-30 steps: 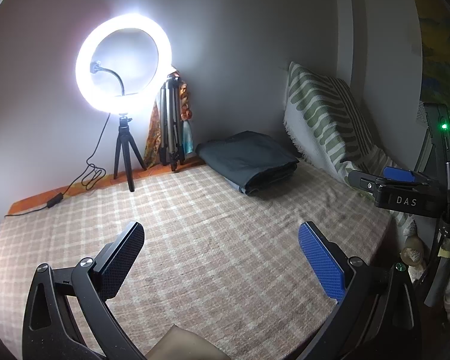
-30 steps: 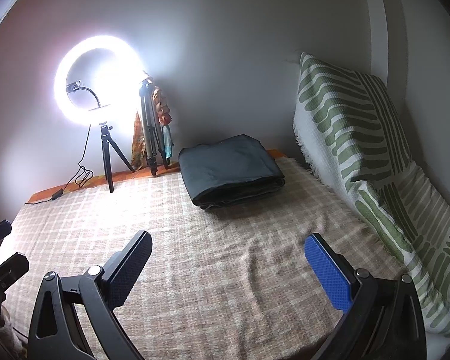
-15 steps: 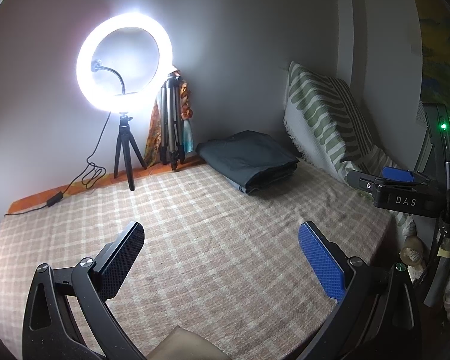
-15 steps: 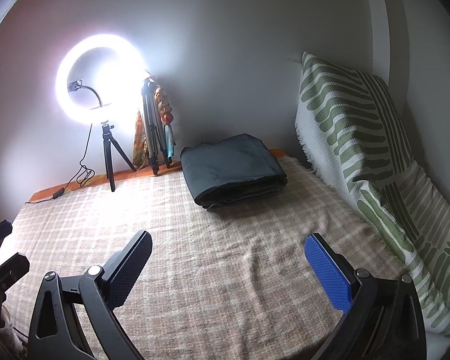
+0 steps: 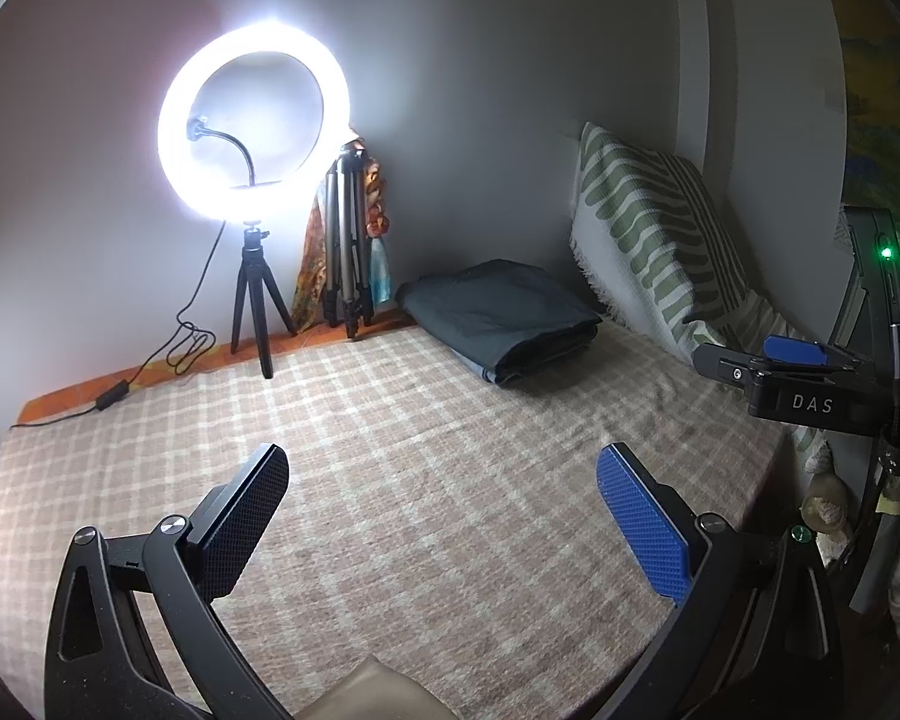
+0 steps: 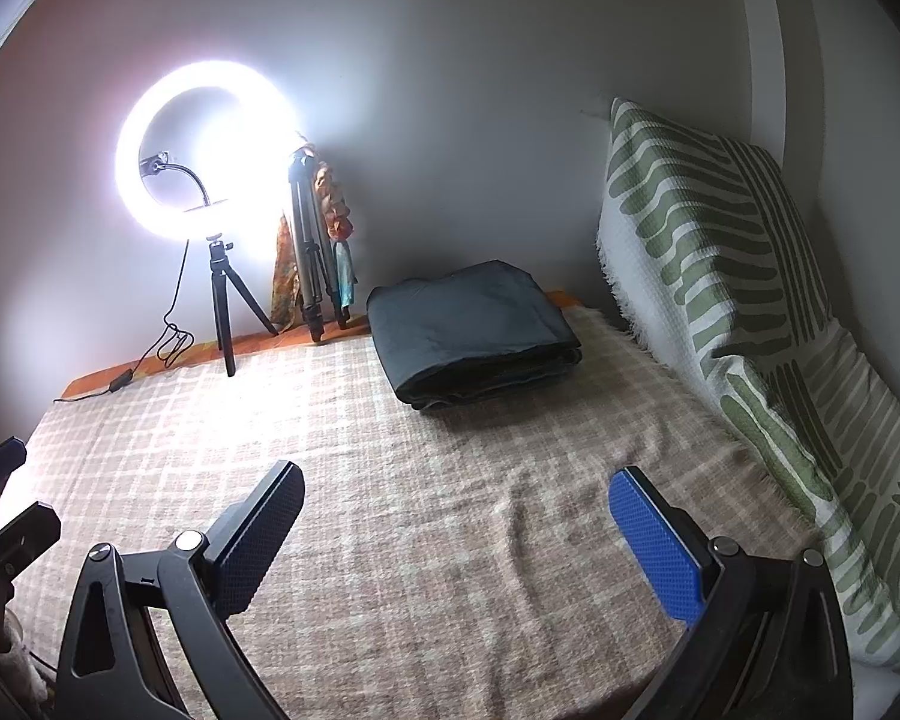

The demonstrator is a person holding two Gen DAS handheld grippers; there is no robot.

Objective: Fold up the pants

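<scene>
A bed covered with a beige-and-cream checked woven blanket (image 5: 426,480) fills the view. On it, toward the far wall, dark grey pants folded into a thick rectangular stack (image 6: 471,333) lie flat. Left of them a lit white ring lamp on a small black tripod (image 5: 255,312) stands at the blanket's far edge, its black cable (image 5: 150,372) trailing left.

Glowing ring light (image 5: 252,120) on tripod against grey wall (image 5: 510,90), checked bedspread (image 5: 420,480) below.
</scene>
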